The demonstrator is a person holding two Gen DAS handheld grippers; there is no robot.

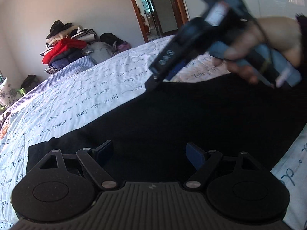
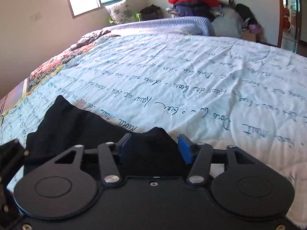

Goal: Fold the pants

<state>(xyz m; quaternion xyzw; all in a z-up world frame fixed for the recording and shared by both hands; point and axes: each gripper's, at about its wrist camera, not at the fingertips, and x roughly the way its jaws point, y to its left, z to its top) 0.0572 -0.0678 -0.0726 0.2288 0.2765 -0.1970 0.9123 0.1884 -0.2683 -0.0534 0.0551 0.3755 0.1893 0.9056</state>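
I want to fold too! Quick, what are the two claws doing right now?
Left claw: open, holding nothing, hanging over the black pants.
Right claw: open, a bump of the pants between its fingers, not pinched.

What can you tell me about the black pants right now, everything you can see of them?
The pants are plain black, soft-looking fabric, so dark that seams and details cannot be made out. They lie spread on the script-printed bedspread. In the right wrist view an edge bunches into peaks, one rising between the open fingers of the right gripper without being clamped. The left gripper is open low over the cloth; whether it touches is unclear.
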